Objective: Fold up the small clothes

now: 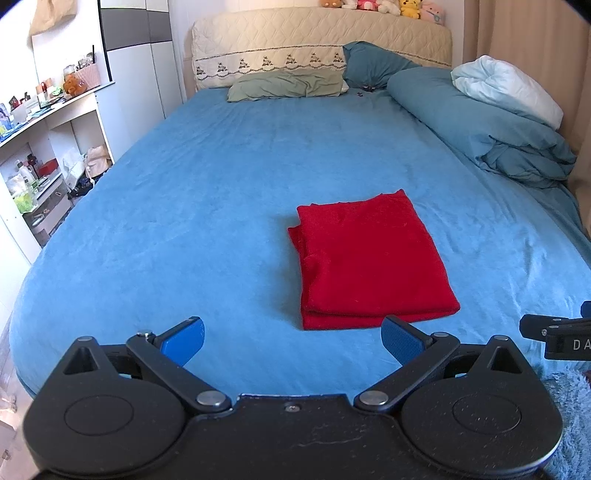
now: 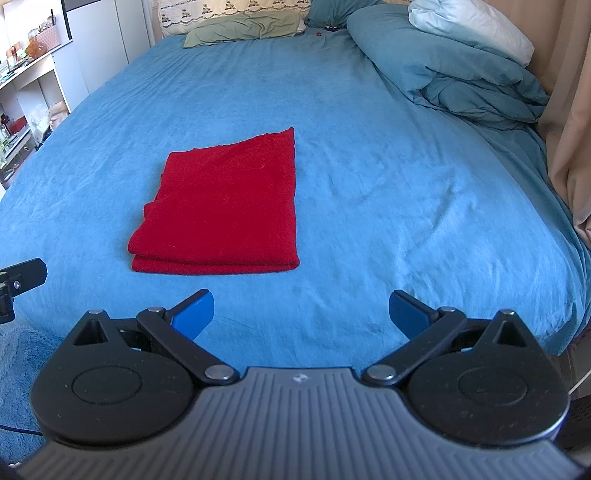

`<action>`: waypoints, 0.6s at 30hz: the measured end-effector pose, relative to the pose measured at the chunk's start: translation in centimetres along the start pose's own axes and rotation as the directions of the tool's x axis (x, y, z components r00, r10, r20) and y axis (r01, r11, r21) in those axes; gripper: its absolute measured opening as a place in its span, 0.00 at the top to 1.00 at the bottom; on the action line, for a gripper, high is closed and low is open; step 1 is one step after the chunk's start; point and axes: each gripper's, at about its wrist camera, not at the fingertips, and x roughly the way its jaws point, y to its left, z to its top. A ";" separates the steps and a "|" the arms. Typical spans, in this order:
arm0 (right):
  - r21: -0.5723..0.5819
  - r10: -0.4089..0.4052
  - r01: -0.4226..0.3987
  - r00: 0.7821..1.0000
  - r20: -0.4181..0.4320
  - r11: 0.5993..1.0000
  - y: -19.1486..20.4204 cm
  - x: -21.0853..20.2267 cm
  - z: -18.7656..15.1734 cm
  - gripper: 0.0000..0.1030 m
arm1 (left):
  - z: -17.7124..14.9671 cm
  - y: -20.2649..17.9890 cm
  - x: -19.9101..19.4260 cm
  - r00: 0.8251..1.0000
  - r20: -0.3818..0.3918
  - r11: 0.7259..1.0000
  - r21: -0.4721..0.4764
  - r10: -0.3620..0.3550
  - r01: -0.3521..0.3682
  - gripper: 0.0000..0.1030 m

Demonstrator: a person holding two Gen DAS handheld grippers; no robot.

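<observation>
Left hand-held gripper [image 1: 291,341]: jaws are standing spread wide, blue pads [image 1: 184,339] gripping nothing; it is hovering over the near edge of the bed, apart from the garment.
Right hand-held gripper [image 2: 301,314]: jaws are likewise standing spread, blue pads [image 2: 195,314] empty; it is hovering over the near bed edge, clear of the garment.
Red garment [image 1: 369,258]: is lying folded into a neat rectangle, flat on the blue bedsheet [image 1: 184,184], with stacked layers showing along its near edge. In the left wrist view it is sitting at 1 o'clock from the gripper, just beyond the right pad; in the right wrist view it [image 2: 221,206] is sitting at 11 o'clock.
Bed: is carrying a green pillow [image 1: 288,85] at 12 o'clock by the headboard [image 1: 314,37], and a rolled teal duvet [image 1: 480,122] at 2 o'clock with a white pillow [image 1: 506,86] resting on top.
Plush toys [image 1: 384,5]: are lining the headboard top.
Shelving [image 1: 48,129]: is standing at 10 o'clock, cluttered with small items.
Curtain [image 2: 569,110]: is hanging at 3 o'clock.
</observation>
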 end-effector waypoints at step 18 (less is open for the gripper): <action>-0.002 0.002 -0.002 1.000 -0.003 1.000 -0.4 0.3 0.3 0.00 | -0.2 0.5 0.2 1.000 0.018 1.000 0.003 0.004 -0.004 0.00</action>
